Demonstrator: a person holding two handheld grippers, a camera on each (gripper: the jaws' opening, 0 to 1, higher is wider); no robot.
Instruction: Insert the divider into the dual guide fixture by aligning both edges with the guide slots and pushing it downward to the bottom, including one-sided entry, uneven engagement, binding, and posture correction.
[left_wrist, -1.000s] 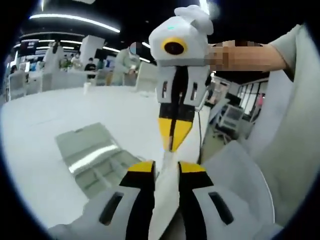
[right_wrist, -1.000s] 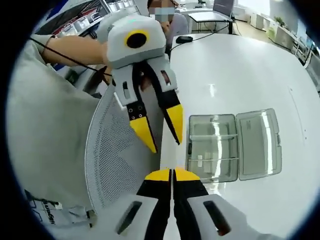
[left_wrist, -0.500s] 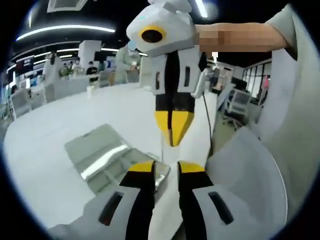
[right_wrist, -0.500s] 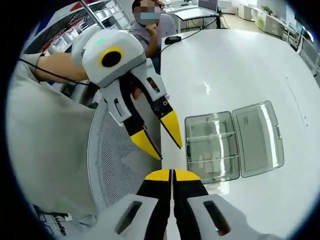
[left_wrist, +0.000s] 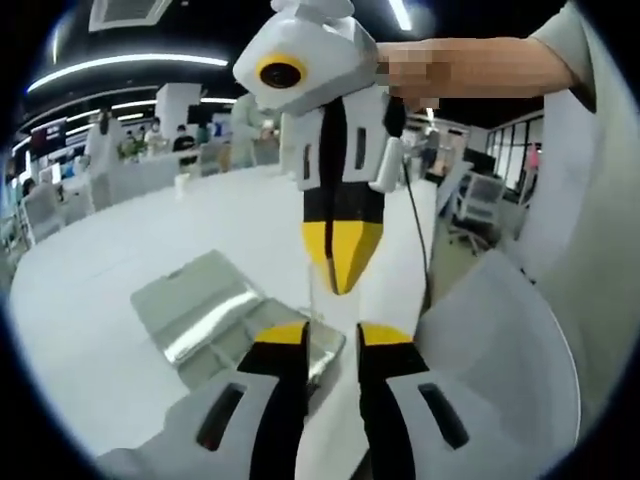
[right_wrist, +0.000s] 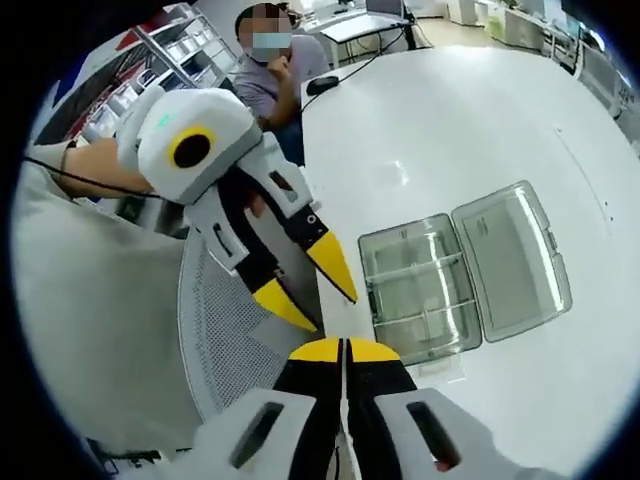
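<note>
My right gripper (right_wrist: 344, 348) is shut on a thin clear divider (left_wrist: 322, 303), seen almost edge-on. In the left gripper view it comes down from above, its yellow tips (left_wrist: 343, 272) closed. The divider hangs from those tips into the gap of my left gripper (left_wrist: 334, 335), whose jaws stand apart on either side of it. Seen from the right gripper view, the left gripper (right_wrist: 305, 287) enters from the left, open. The guide fixture, a clear compartment box (right_wrist: 415, 290) with its lid (right_wrist: 510, 260) laid open, lies on the white table (right_wrist: 450, 130), beyond both grippers; it also shows in the left gripper view (left_wrist: 215, 315).
A grey mesh chair back (right_wrist: 230, 340) sits right under the grippers, at the table's near edge. A person (right_wrist: 270, 70) sits at the far side beside a dark mouse (right_wrist: 322, 85). The holder's bare arm (left_wrist: 480, 65) reaches in from the right.
Both views have shifted with the hands. The left gripper now leans more to the left in the right gripper view. The right gripper stays shut on the divider and the left stays open.
</note>
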